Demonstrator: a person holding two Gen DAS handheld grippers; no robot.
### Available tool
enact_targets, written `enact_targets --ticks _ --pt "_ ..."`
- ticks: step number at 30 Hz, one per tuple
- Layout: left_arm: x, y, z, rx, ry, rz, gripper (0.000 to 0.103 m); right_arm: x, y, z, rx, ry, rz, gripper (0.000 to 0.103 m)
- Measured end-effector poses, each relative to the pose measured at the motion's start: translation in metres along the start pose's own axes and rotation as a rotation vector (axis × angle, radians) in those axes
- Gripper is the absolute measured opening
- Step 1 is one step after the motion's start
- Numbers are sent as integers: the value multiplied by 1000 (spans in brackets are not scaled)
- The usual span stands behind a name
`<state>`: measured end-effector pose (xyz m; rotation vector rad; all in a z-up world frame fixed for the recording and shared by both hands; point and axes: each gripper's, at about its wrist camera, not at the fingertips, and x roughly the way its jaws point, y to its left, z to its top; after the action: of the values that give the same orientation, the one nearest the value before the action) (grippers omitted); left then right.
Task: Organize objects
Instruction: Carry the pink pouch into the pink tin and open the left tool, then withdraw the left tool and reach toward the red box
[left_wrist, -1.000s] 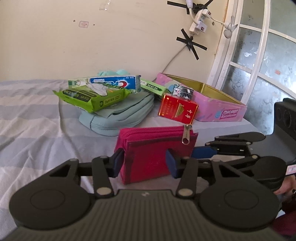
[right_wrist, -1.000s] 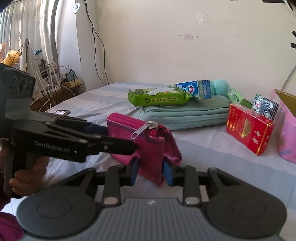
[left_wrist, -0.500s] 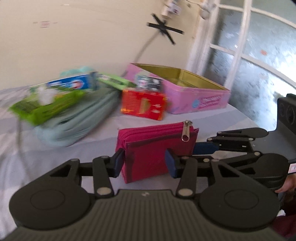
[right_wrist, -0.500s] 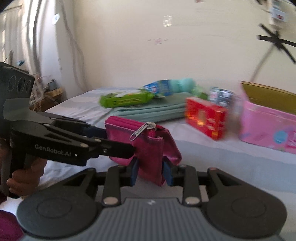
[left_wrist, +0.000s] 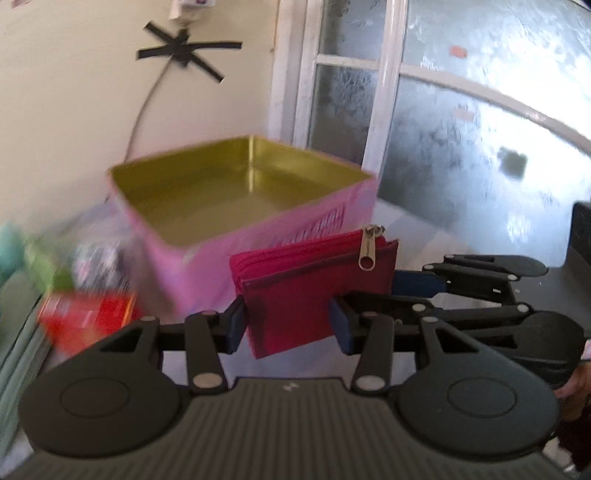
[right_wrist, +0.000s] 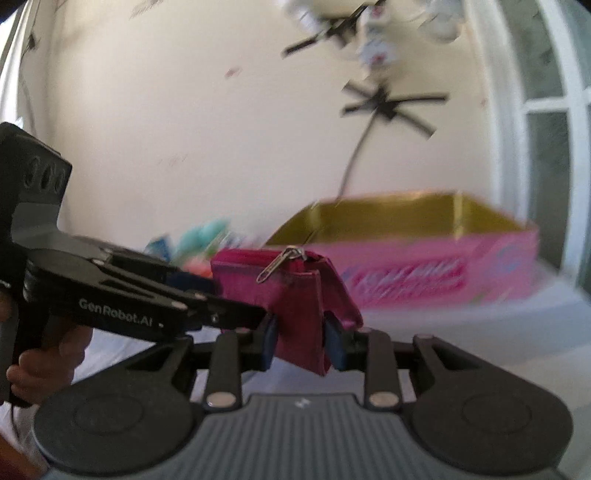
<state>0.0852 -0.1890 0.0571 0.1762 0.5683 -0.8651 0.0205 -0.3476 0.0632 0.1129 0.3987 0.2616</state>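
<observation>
A magenta zip pouch (left_wrist: 314, 284) with a silver zipper pull hangs in the air, held by both grippers. My left gripper (left_wrist: 288, 325) is shut on its one end, and my right gripper (right_wrist: 301, 341) is shut on its other end (right_wrist: 295, 295). The right gripper also shows in the left wrist view (left_wrist: 417, 282), reaching in from the right. An open pink tin box (left_wrist: 258, 236) with a gold inside stands just behind the pouch; it also shows in the right wrist view (right_wrist: 424, 266). The pouch is level with the box's near wall.
A red packet (left_wrist: 88, 317), a patterned roll (left_wrist: 99, 258) and green and teal items lie blurred left of the box. A cream wall with a taped cable stands behind. A frosted glass door (left_wrist: 461, 155) is to the right. The striped bed sheet (right_wrist: 480, 332) lies below.
Both grippers have lifted the pouch off the bed and carried it right, up to the pink tin box. The other items have slid to the left of the views.
</observation>
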Motion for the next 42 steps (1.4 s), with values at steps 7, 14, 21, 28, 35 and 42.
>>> enact_targets --ticks 7,14,21,28,35,42 --pt "42 -6 68 34 -109 45 45 42 -52 48 -36 -139 -73 27" --pt "102 7 93 -32 -83 76 43 91 -92 60 -62 -135 -116 22" --pt "122 11 89 -69 -16 101 45 94 -111 37 40 -143 -203 41" --pt "68 1 67 -15 -86 122 52 59 -101 20 149 -224 -183 45" --pt "21 4 23 -26 -38 163 53 43 -66 -10 213 -179 -96 46" --pt "-7 26 -24 -93 58 318 53 54 -14 -43 216 -15 7 48"
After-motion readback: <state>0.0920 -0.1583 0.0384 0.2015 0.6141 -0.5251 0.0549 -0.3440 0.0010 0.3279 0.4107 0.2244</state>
